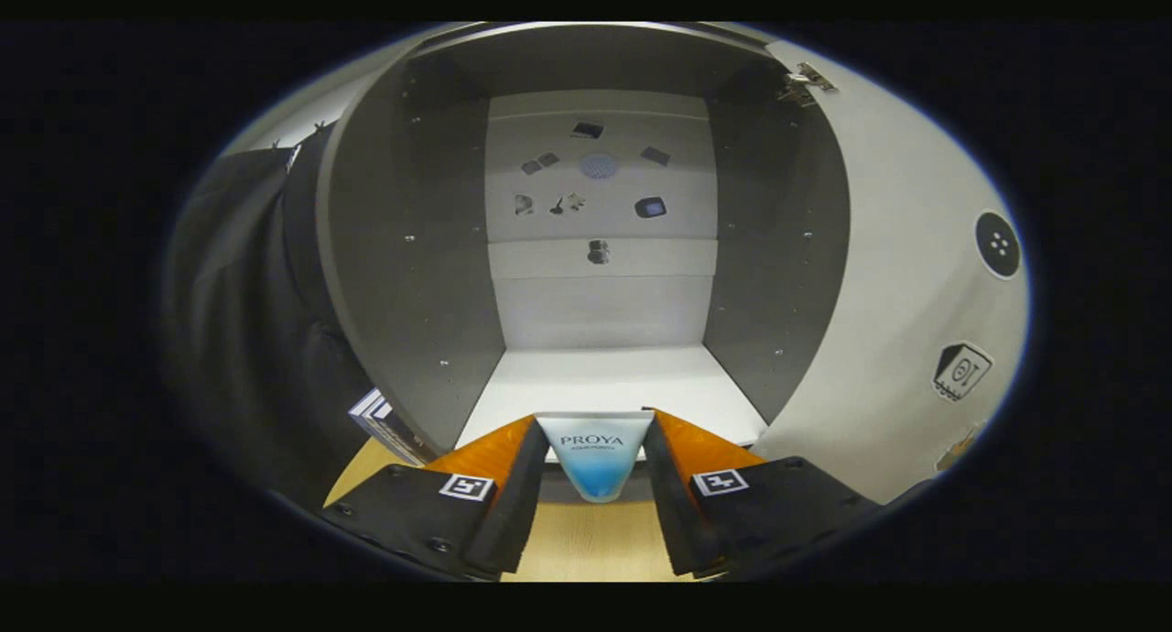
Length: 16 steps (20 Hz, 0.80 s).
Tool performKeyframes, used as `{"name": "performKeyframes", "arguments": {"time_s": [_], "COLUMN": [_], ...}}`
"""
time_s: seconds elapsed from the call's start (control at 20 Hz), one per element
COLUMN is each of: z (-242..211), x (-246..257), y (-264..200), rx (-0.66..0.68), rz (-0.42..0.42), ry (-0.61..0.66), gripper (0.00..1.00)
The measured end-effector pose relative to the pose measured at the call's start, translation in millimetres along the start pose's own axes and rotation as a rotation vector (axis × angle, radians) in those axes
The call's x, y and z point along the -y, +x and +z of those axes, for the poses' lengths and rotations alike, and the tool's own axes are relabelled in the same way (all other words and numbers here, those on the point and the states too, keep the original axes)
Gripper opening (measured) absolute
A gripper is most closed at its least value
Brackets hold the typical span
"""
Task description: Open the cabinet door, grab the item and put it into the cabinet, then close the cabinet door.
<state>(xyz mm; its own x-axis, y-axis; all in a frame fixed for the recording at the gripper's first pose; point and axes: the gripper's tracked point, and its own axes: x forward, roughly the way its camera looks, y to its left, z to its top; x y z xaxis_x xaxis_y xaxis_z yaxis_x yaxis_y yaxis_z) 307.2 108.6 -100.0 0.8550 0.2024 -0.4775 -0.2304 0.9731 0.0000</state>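
Note:
My gripper [594,453] is shut on a white and blue tube [595,458], held between both fingers with its wide flat end pointing forward. Straight ahead stands the open cabinet [403,247], with grey side walls and a pale back panel. Its white floor [609,385] starts just beyond the fingertips, and the tube's front end sits at the floor's front edge. The cabinet door [906,275] is swung open to the right of the fingers, its hinge [806,81] showing near the top.
A wooden table top [586,540] lies under the fingers. Black cloth [247,321] hangs left of the cabinet. Small stickers [595,167] dot the cabinet's back panel. A striped box corner [385,421] sits at the cabinet's left foot. The door carries a round black mark [997,244].

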Motion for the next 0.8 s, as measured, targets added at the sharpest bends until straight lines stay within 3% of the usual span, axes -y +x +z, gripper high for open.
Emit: {"name": "performKeyframes", "arguments": {"time_s": [0.4, 0.8], "z": [3, -10], "x": [-1, -2], "y": [77, 105], "rx": [-0.021, -0.053], "rz": [0.063, 0.086], "ry": [0.002, -0.009], "gripper": [0.65, 0.65]}}
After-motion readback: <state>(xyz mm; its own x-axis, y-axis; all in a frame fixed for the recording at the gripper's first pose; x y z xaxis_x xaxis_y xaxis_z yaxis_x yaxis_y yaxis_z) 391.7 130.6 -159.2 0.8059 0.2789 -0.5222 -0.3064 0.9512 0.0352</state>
